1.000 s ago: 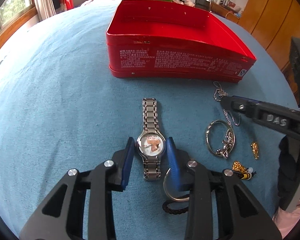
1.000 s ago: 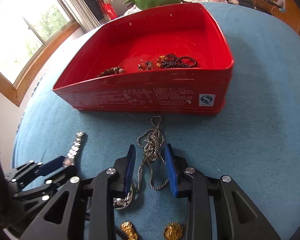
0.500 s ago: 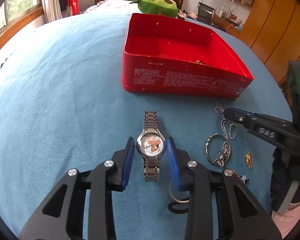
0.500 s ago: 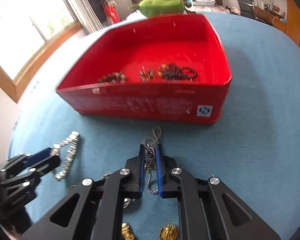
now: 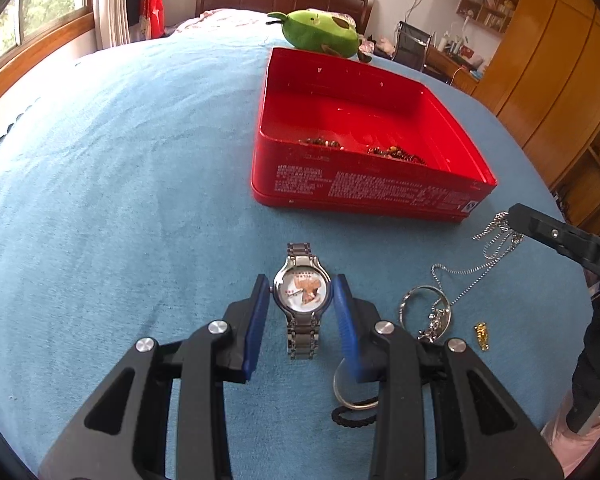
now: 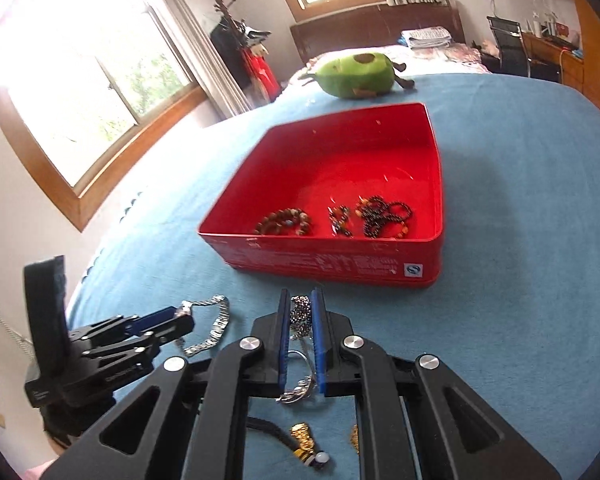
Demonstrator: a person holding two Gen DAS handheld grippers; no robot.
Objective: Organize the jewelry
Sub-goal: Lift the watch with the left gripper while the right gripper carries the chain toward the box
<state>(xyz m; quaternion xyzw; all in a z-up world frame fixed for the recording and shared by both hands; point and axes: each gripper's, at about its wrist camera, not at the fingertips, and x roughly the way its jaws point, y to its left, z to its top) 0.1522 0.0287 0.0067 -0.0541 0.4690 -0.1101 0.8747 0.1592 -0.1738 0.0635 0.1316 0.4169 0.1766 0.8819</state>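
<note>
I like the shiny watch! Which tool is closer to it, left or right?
Left. The left tool has the watch between its blue pads. The right tool is off to the side, pinching the silver chain.

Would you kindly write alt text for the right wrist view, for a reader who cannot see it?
The right gripper is shut on a bunched silver chain, raised over a blue blanket before an open red tin holding beaded bracelets. At left, the left gripper holds a silver watch.
</note>
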